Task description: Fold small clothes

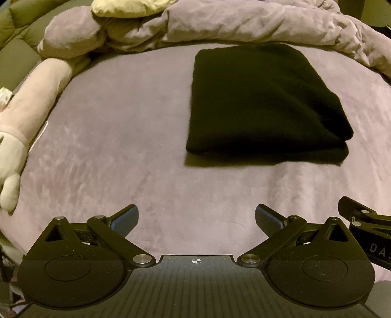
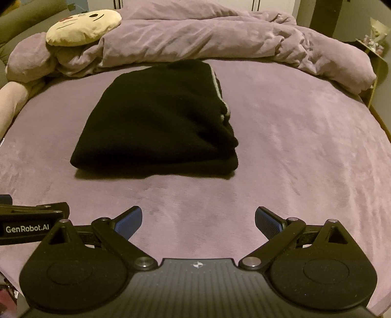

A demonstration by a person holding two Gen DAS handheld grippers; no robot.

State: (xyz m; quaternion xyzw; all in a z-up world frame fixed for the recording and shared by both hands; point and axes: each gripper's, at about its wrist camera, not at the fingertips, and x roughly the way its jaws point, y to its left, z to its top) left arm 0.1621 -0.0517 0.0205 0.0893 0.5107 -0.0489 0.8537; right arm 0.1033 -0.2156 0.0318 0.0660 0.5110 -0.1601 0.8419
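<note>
Left wrist view: bed with mauve plush sheet (image 1: 122,151), rumpled mauve duvet (image 1: 244,22) along the far edge, pale pink long plush toy (image 1: 29,97) at left. Folded black knit garment (image 1: 264,105) lies flat on the sheet, ahead and right of the left gripper (image 1: 196,221), apart from it; fingers released, spread wide, empty.

Right wrist view: same sheet, cream plush face cushion (image 2: 83,27) on the duvet. Garment ahead-left, grey trim on its right edge. Right gripper (image 2: 198,221): fingers released, empty.
</note>
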